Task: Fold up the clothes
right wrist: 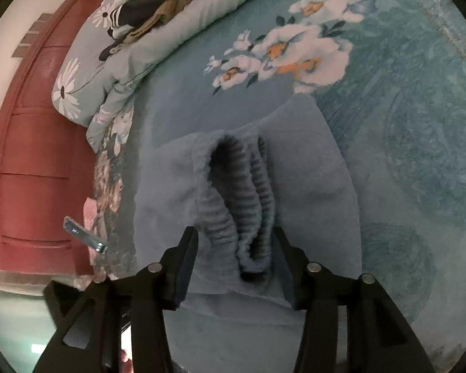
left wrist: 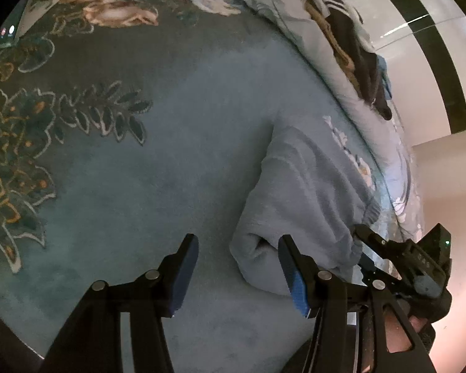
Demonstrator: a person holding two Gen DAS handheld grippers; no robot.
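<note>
Left gripper point(left wrist: 237, 275) stands with jaws apart over the floral blanket point(left wrist: 139, 186), the pale blue fleece garment point(left wrist: 307, 192) just beside its right finger, while the right gripper point(right wrist: 234, 267), jaws likewise apart, straddles that garment's ribbed waistband point(right wrist: 248, 205), bunched between its fingers.

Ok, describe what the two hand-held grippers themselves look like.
Both are black linkage frames with round silver pivot pins. The left hand-held gripper has two angular fingers faced with blue pads. The right hand-held gripper has the same black build, its pads looking dark in shadow. Seen from the left wrist, its body shows a small green light.
</note>
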